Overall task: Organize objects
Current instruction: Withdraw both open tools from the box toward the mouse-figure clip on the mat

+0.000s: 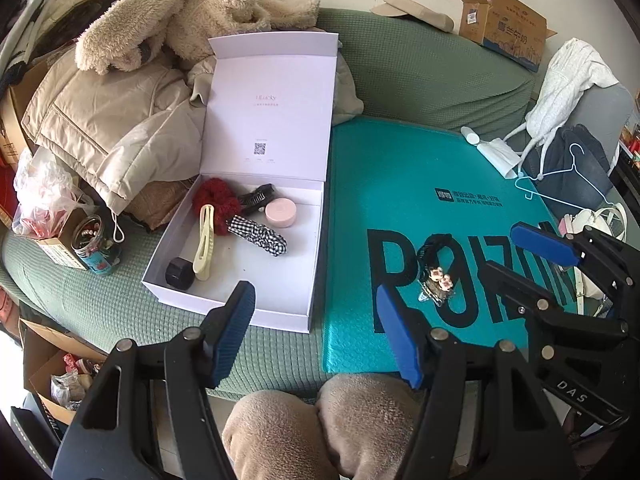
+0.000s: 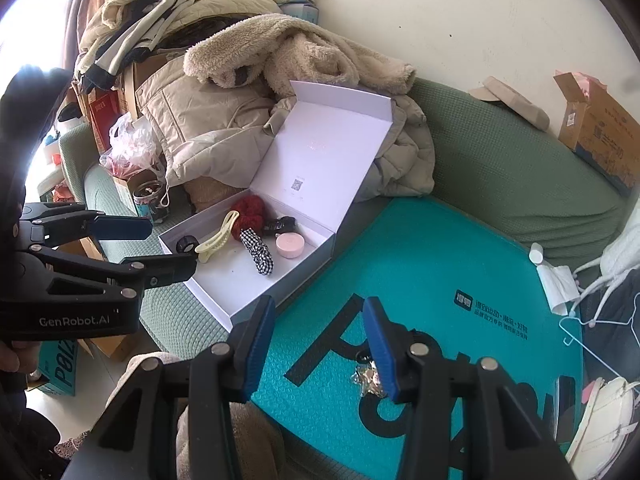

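White box [image 1: 240, 280], lid raised, sits on the green sofa cover [image 1: 100, 300], touching the left edge of the teal mat [image 1: 400, 180]. Inside the box, left to right: black cap [image 1: 180, 273] in the near left corner, cream hair clip [image 1: 204, 242] just beside it, red scrunchie [image 1: 216, 200] toward the back wall, checked hair tie [image 1: 258, 234] mid-floor, black claw clip [image 1: 256, 196] behind it, pink round case [image 1: 281, 212] right of centre. Left of the box: a small jar [image 1: 94, 246] and beige coats [image 1: 120, 120] piled up. Right of the box, on the teal mat: a small charm hair tie [image 1: 438, 276], lying loose over the black lettering.

Left gripper [image 1: 316, 328] hovers at the box's near right corner, jaws half-wide, nothing between them. Right gripper [image 2: 320, 340] hangs over the mat beside the charm hair tie, jaws narrower, empty, charm just beyond the right pad.
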`<state>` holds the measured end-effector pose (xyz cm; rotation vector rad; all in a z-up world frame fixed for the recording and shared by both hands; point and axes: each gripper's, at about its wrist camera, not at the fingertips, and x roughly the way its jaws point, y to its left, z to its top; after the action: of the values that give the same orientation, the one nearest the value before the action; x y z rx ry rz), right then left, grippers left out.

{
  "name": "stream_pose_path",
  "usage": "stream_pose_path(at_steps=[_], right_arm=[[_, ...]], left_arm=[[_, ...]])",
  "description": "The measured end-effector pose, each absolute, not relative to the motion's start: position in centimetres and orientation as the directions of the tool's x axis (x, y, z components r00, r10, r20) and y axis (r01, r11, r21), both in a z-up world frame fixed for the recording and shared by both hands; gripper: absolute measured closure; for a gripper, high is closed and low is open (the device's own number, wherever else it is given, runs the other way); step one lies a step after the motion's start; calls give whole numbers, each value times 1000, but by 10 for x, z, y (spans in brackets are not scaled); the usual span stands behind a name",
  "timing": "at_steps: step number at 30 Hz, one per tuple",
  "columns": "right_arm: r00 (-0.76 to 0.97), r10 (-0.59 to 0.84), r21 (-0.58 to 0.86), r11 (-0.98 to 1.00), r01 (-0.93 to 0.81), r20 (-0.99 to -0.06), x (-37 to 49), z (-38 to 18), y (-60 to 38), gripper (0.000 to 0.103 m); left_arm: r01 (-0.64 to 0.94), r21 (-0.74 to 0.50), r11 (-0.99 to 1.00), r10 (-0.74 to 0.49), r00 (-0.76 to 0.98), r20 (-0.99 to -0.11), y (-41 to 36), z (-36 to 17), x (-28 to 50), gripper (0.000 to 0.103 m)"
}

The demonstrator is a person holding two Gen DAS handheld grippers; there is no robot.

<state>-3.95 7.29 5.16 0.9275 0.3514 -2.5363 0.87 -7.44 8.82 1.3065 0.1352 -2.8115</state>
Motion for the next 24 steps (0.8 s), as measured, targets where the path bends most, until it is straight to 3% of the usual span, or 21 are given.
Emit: stream_pose_path(at_steps=[24], right_arm=[[-637,-217,-4,-945,327,-740,-45,-25,153,57]], left_arm=[[-97,-121,-988,154,-554,-818,1,13,-22,41]])
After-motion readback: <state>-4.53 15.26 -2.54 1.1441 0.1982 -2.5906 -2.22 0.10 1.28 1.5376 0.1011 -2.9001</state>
